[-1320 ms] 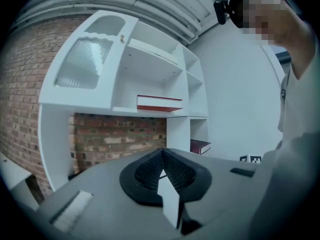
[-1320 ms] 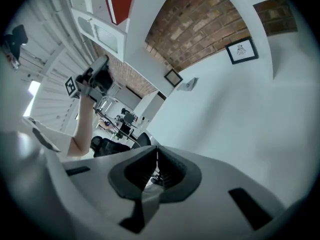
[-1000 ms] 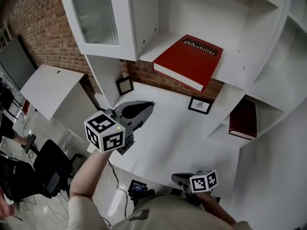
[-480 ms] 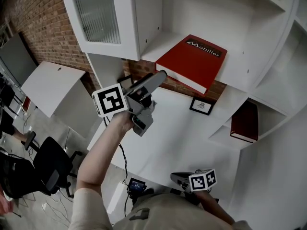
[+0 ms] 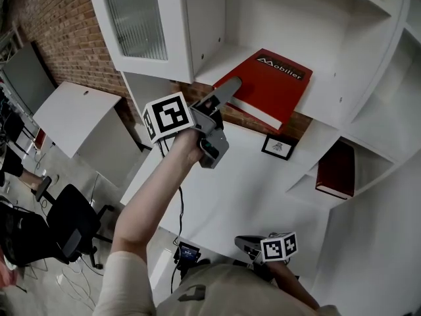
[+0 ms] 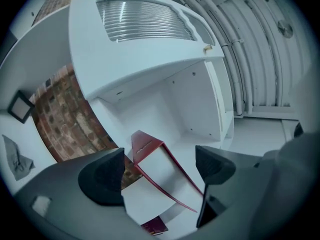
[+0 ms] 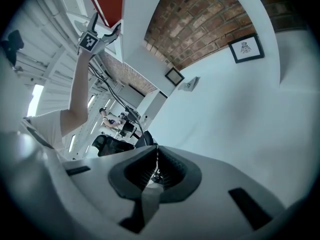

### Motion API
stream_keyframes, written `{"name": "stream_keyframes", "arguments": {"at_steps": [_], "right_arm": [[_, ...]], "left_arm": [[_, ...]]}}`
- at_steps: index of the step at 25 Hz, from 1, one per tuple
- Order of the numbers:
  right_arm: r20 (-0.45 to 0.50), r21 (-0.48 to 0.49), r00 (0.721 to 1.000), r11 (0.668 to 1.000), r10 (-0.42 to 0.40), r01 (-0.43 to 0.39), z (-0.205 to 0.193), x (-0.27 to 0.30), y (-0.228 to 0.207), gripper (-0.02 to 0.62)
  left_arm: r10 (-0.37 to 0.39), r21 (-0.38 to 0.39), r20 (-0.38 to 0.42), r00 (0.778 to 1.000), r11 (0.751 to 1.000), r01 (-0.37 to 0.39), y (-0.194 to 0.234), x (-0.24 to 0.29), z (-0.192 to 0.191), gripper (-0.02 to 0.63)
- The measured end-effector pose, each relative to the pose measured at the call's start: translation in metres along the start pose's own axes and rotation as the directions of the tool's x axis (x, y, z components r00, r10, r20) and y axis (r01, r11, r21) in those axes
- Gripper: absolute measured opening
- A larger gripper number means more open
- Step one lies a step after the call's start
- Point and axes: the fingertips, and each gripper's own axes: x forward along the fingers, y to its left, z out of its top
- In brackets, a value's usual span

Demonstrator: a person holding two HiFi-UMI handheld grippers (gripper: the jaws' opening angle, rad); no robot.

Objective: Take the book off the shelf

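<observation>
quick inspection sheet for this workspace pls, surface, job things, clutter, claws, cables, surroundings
surface: white desk, mostly bare.
job's things: red book lies flat on the white shelf, one corner past the edge; a darker book sits in a lower compartment.
clutter: small framed picture by the brick wall.
grippers: left claw raised toward the red book, jaws have just been opening, book ahead between them, pads not on it; right claw shut, empty, low by the desk.
cables: black cable hangs below the desk.
surroundings: black office chair, ribbed-glass cabinet door.
</observation>
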Motion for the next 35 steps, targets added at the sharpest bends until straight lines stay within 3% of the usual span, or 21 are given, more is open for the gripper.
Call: {"name": "stream_keyframes", "arguments": {"at_steps": [6,12,20,35], "right_arm": [[0.002,0.031,1.000,0.999,0.025,-0.025,-0.005,0.001,0.009,0.006],[0.011,0.044,1.000,0.999,0.030,-0.030,-0.002,0.002,0.006,0.006],[0.013,0.048,1.000,0.998,0.028,-0.029,-0.005,0.006,0.008,0.006],[0.033,0.061,0.999,0.998,0.010,-0.012,-0.012,0.014,0.014,0.006]], "left_arm": [[-0.002,-0.066,-0.008,1.000,0.998,0.002,0.006,0.003,-0.006,0.414],[-0.057,-0.099,-0.023,0.998,0.994,0.055,0.000,0.007,-0.009,0.296],[-0.070,-0.154,-0.018,0.997,0.986,0.066,0.008,-0.001,-0.021,0.218],[-0.138,-0.269,0.044,0.990,0.952,0.144,0.009,-0.025,-0.036,0.184]]}}
